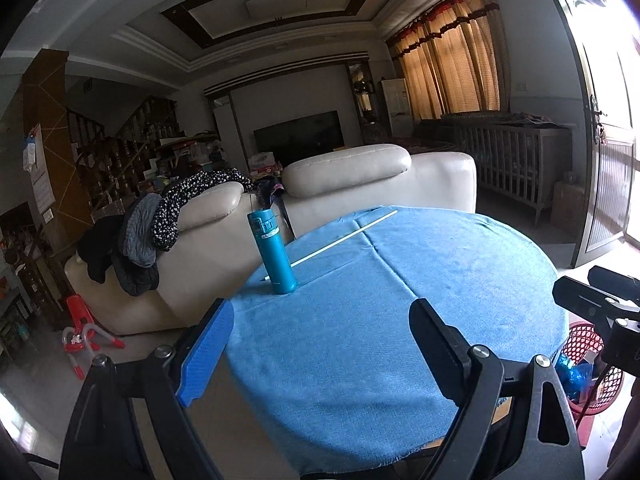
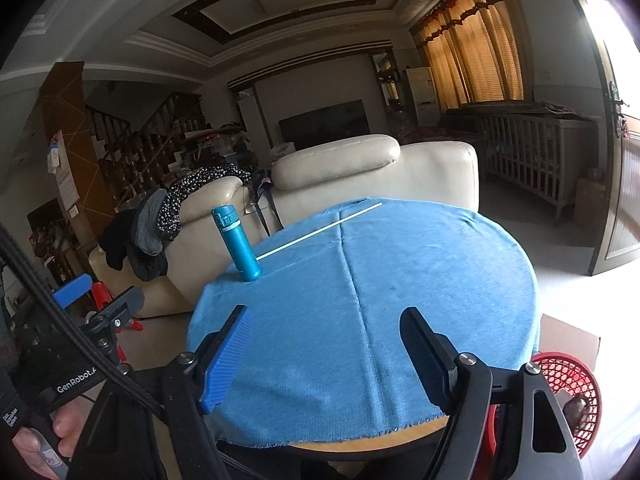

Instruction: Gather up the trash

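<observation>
A thin white straw point(image 1: 340, 240) point(image 2: 320, 230) lies across the far side of the round table's blue cloth point(image 1: 440, 280) point(image 2: 420, 280). A teal bottle point(image 1: 276, 252) point(image 2: 238, 242) stands upright near the table's left edge, just in front of the straw's near end. My left gripper point(image 1: 322, 306) point(image 2: 100, 294) hovers open over the near left edge, nothing between its fingers. My right gripper point(image 2: 324, 314) point(image 1: 592, 284) is open too, over the near part of the cloth, well short of the straw. A red mesh basket point(image 1: 588, 364) point(image 2: 568, 392) sits low at the right, holding blue crumpled trash point(image 1: 572, 372).
A cream sofa point(image 1: 360, 176) point(image 2: 360, 168) backs onto the table's far side, with dark clothes point(image 1: 160, 220) draped over it. A red and white toy point(image 1: 84, 332) lies on the floor at the left. A hand point(image 2: 60, 428) grips the left gripper's handle.
</observation>
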`<state>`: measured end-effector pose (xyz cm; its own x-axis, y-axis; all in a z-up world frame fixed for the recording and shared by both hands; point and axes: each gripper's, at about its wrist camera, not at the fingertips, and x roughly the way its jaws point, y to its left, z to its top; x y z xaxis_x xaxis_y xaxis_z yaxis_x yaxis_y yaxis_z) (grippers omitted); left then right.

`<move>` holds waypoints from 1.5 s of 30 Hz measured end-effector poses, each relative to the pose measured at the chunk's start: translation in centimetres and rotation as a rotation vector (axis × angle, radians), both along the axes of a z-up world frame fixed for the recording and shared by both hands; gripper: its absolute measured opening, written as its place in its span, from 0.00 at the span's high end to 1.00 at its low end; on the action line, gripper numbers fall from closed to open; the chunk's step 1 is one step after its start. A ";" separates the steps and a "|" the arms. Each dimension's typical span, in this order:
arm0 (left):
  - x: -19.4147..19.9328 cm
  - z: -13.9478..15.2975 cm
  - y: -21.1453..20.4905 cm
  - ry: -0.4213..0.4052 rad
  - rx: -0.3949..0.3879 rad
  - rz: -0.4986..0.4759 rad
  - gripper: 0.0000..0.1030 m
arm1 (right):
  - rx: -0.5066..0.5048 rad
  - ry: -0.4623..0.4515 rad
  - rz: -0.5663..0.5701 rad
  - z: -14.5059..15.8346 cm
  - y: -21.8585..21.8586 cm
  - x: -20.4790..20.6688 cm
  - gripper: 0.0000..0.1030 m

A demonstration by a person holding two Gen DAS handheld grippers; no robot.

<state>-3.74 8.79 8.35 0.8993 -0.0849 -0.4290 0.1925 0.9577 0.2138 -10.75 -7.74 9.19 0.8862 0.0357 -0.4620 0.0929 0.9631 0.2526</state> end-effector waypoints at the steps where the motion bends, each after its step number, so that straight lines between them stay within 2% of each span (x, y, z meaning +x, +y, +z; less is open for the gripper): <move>1: 0.0 0.0 0.0 0.000 0.001 0.001 0.13 | 0.003 -0.001 -0.002 0.0 -0.1 0.0 0.23; 8: -0.1 -0.4 0.6 0.000 0.023 0.010 0.13 | 0.025 0.004 -0.009 -0.7 -0.4 0.2 0.23; 18: -0.2 0.1 1.4 -0.005 0.017 0.022 0.13 | -0.040 0.005 -0.001 -1.0 1.3 1.0 0.23; 26: -0.1 0.9 0.7 -0.019 -0.008 0.005 0.13 | -0.088 -0.020 -0.038 -0.3 0.9 0.2 0.23; 45: -0.8 1.3 -0.8 -0.032 0.019 -0.024 0.13 | -0.068 -0.036 -0.067 -0.1 -0.8 -0.5 0.23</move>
<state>-4.55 8.02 9.64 0.9102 -0.0986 -0.4022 0.2081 0.9486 0.2384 -11.25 -8.50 9.07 0.9018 -0.0541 -0.4288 0.1492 0.9701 0.1914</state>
